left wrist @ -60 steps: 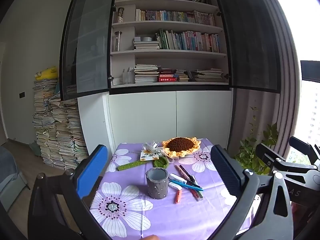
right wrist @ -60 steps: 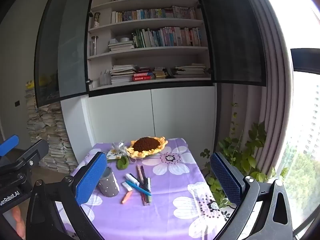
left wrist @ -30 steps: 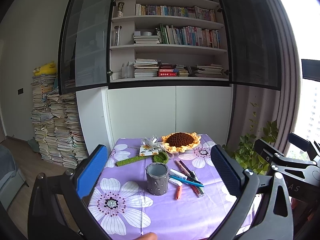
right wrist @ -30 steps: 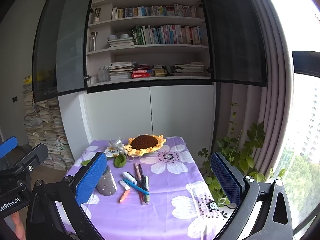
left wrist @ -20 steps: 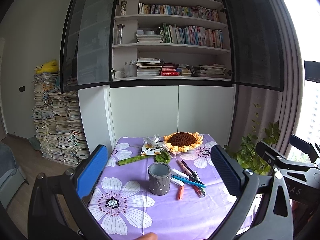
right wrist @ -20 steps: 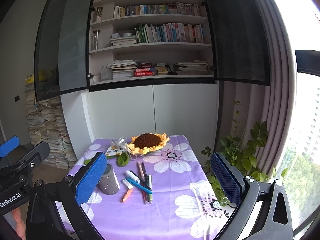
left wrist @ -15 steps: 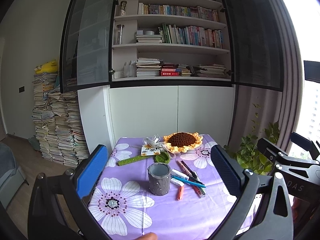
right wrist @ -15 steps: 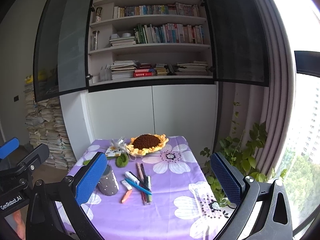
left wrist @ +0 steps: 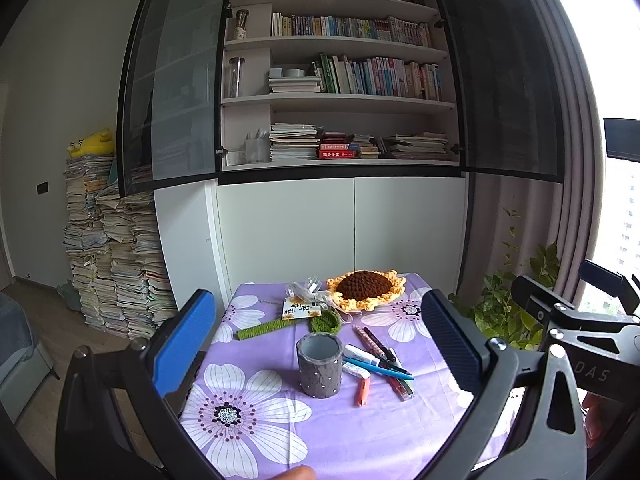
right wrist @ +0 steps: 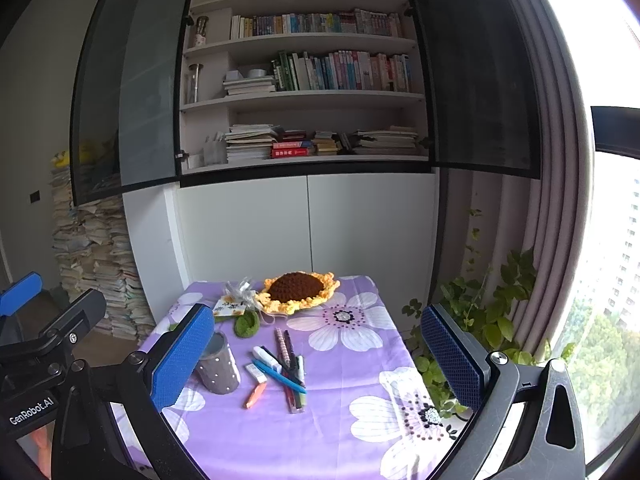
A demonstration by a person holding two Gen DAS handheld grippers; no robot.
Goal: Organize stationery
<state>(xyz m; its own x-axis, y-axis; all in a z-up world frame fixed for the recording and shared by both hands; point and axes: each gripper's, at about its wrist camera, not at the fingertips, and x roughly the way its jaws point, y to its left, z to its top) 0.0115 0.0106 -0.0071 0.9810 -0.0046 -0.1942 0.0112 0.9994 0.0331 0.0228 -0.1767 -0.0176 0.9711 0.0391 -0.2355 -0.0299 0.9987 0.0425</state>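
A grey dotted pen cup [left wrist: 319, 370] stands upright on the purple flowered tablecloth [left wrist: 360, 432]. Right of it lies a loose pile of pens [left wrist: 382, 356], with a white eraser [left wrist: 352, 368] and an orange marker [left wrist: 362, 392]. My left gripper [left wrist: 316, 340] is open and empty, held above the table's near edge. My right gripper [right wrist: 316, 348] is open and empty too, to the right. In the right wrist view the cup [right wrist: 218, 368] sits behind my left finger, beside the pens [right wrist: 290, 372] and orange marker [right wrist: 255, 395].
A crocheted sunflower [left wrist: 366, 290], a green crochet stem [left wrist: 264, 327], a green leaf [left wrist: 325, 323] and a small card [left wrist: 300, 308] lie at the table's back. A bookshelf cabinet [left wrist: 340, 100] stands behind. A plant [right wrist: 480, 312] is at the right, stacked papers [left wrist: 108, 248] at the left.
Both grippers have drifted slightly, so the view has shifted a little. Nothing on the table has moved and both grippers stay open.
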